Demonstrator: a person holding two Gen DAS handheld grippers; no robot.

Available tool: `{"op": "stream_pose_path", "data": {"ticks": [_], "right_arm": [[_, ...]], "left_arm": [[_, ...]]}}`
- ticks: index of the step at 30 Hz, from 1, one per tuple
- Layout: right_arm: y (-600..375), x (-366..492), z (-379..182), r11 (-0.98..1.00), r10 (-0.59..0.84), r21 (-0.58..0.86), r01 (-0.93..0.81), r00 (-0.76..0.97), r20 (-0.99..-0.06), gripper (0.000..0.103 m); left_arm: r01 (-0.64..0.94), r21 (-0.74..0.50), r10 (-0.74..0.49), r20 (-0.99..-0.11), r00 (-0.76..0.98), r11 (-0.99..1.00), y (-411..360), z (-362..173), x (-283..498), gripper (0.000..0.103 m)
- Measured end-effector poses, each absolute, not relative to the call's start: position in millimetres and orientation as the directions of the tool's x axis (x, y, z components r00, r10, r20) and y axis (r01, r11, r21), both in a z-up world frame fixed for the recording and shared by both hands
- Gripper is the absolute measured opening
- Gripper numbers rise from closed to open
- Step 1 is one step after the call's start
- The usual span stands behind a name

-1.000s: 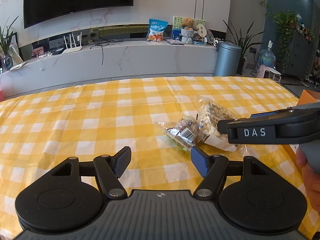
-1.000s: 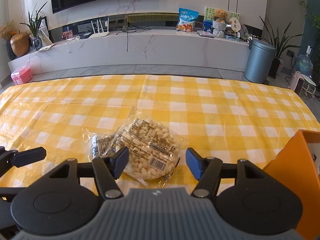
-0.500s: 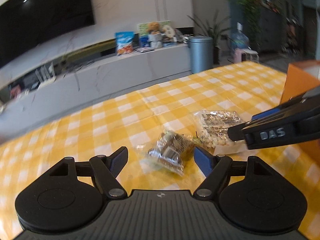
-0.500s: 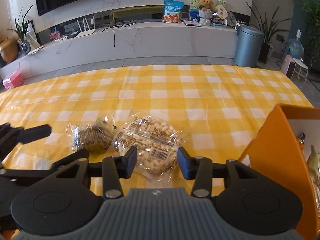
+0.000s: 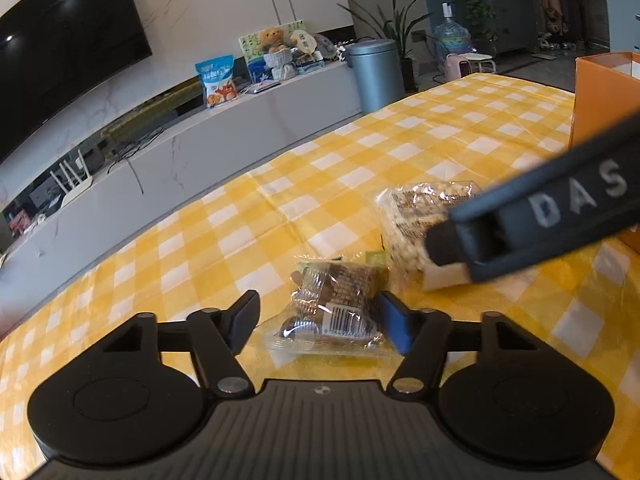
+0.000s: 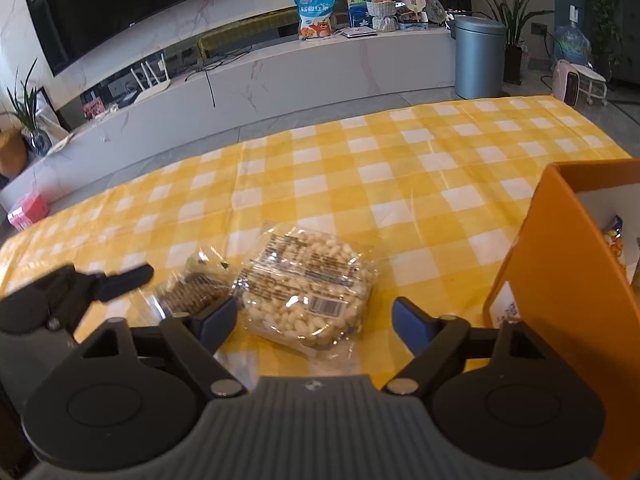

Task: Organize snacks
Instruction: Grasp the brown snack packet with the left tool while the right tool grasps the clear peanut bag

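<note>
Two packets left on your checked surface [image 6: 400, 168]: brown biscuit packet [image 5: 336, 304] between your closing left claw [image 5: 320, 320], not yet pinched; pale puffed-grain packet [image 6: 304, 288] between your widening right claw [image 6: 316, 320]. Orange box [image 6: 560, 264] beside them already holds some snacks.

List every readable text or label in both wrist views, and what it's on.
"DAS": white letters on the side of the right tongs, seen from the left wrist.
Barcode and print on the pale puffed-snack pack: too small to read.
Barcode on the dark snack pack: unreadable.
Blue bag on the TV console: large characters, too blurred to read.
Nothing else legible.
</note>
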State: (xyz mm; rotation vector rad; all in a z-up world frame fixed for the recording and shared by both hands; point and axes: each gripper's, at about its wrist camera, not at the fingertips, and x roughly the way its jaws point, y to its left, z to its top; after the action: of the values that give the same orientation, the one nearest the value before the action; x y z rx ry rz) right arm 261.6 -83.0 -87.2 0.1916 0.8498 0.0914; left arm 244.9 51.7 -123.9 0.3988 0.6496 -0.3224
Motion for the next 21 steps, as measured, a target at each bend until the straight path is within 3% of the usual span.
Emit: {"op": "stream_pose_path", "data": {"ticks": [5,12,21], "right_arm": [[-76,268,-89,0.976,0.156,0.216,0.011,0.657,-0.738,0.09],[-63,280,-100,0.974,0.136,0.219,0.056,0.627,-0.767,0.091],[-28,274,-101,0.971,0.217,0.231,-0.059,0.623,-0.751,0.093]], "left_arm": [[0.315,0.25,-0.083,-0.648,0.757,0.916,57,-118,236,0.056],[0.194,0.207,-0.012,-0.652,0.758,0.959,76,-111,223,0.049],[0.174,0.159,-0.023,-0.669,0.743,0.972,85,-106,207,0.05]]}}
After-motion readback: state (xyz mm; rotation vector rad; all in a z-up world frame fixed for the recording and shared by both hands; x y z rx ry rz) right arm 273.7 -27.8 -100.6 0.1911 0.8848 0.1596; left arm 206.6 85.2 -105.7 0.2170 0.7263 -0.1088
